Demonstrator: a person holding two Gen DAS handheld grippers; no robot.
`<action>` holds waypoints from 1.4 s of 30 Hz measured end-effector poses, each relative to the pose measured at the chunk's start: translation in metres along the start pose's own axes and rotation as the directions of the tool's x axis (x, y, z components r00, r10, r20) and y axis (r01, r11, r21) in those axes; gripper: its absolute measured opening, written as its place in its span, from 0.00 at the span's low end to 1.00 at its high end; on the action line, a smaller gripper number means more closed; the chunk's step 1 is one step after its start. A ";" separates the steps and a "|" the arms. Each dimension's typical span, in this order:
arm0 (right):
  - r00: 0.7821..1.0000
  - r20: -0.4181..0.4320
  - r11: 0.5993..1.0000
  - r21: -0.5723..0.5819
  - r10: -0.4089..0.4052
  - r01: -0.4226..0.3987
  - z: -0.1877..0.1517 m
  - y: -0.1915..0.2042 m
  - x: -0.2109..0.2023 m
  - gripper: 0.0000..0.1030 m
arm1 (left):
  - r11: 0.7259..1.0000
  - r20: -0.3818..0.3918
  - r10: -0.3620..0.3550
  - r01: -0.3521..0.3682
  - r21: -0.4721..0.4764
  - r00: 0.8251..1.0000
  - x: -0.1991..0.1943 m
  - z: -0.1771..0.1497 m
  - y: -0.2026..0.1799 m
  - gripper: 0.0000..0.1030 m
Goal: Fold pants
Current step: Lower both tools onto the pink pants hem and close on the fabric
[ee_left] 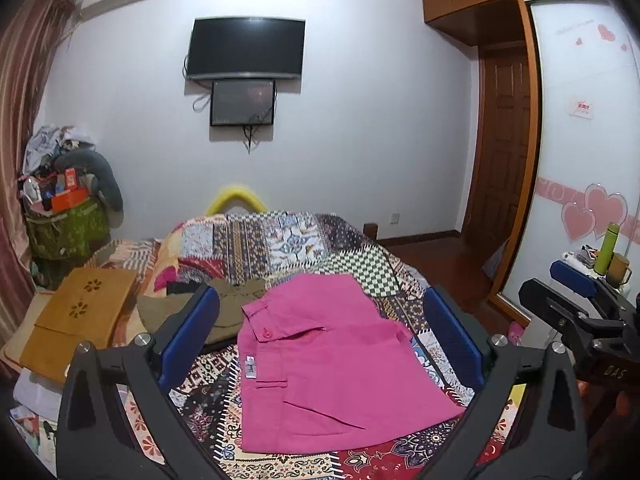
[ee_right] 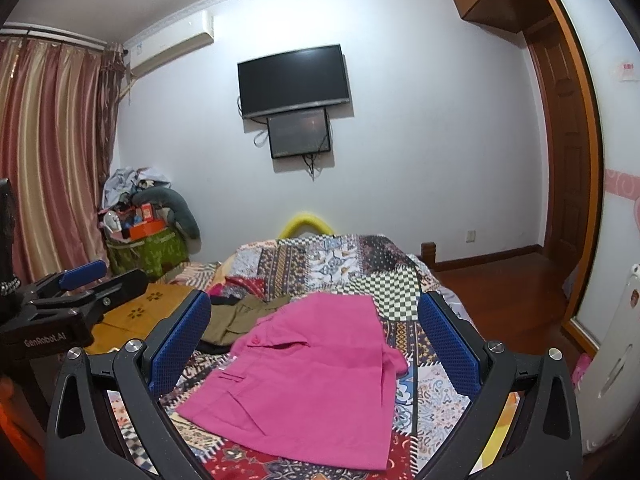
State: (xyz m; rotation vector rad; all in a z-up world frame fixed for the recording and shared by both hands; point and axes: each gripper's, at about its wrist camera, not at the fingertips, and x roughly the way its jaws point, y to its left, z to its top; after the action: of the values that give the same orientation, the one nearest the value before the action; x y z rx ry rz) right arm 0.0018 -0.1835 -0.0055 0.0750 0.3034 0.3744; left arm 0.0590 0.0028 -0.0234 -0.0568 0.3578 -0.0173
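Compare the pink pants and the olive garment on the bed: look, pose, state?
The pink pants lie flat in a neat folded rectangle; the olive garment sits rumpled in a heap. The pink pants are bright magenta and lie nearer, between the open left tool fingers in the left wrist view; the olive garment is dull khaki, farther back and to the left. Both rest on the patchwork bedspread, ungripped.

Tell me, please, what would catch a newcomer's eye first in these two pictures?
The bright pink pants stand out, lying folded on the patchwork bedspread in the middle of both views. Both tools, left tool and right tool, frame them, open and empty. Behind, a dark television hangs on the white wall.
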 end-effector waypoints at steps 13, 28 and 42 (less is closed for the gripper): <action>0.967 -0.238 0.994 0.035 -0.093 0.104 -0.056 -0.060 0.099 1.00 | 0.992 -0.271 0.106 -0.120 -0.036 0.957 0.143 -0.040 0.046 1.00; 0.852 -0.524 0.990 0.124 0.005 0.070 -0.108 -0.123 0.196 0.73 | 0.996 -0.611 0.045 -0.085 -0.037 0.791 0.282 -0.106 0.107 0.62; 0.786 -0.612 0.994 0.109 0.089 -0.028 -0.126 -0.112 0.257 0.31 | 0.987 -0.736 -0.129 0.014 -0.161 0.664 0.336 -0.133 0.109 0.38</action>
State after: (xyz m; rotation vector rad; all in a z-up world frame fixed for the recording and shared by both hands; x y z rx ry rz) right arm 0.2302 -0.1905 -0.2114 0.0524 0.9776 0.4411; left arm 0.3275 0.0956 -0.2712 -0.2107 1.1975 -0.0967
